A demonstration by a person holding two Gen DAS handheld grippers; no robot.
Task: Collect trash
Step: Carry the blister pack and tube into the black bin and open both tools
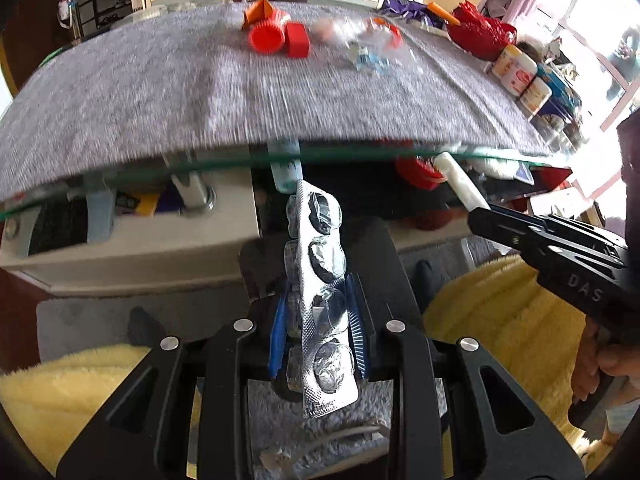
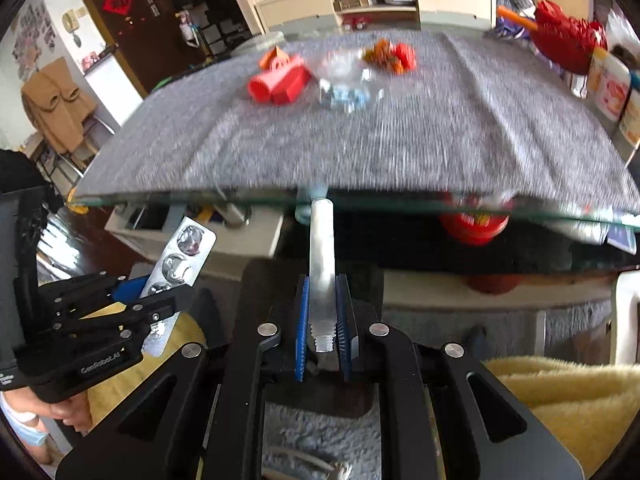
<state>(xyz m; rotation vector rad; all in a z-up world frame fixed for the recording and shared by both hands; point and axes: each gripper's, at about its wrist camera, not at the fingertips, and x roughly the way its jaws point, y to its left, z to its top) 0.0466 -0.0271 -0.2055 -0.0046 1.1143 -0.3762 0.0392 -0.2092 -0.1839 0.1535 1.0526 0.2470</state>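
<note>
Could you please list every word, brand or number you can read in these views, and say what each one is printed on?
"DAS": right gripper body.
"GenRobot.AI": left gripper body.
Blister pack print: too small to read.
Jars at the table edge: labels blurred.
Red door sign: unreadable.

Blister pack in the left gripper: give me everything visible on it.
The blister pack is a silver foil strip with clear plastic bubbles in a row, most looking torn open and crumpled. It stands roughly upright along the left gripper, clamped between its blue-padded fingers, top end reaching toward the glass table edge. In the right wrist view it leans right. Nothing else touches it.
</note>
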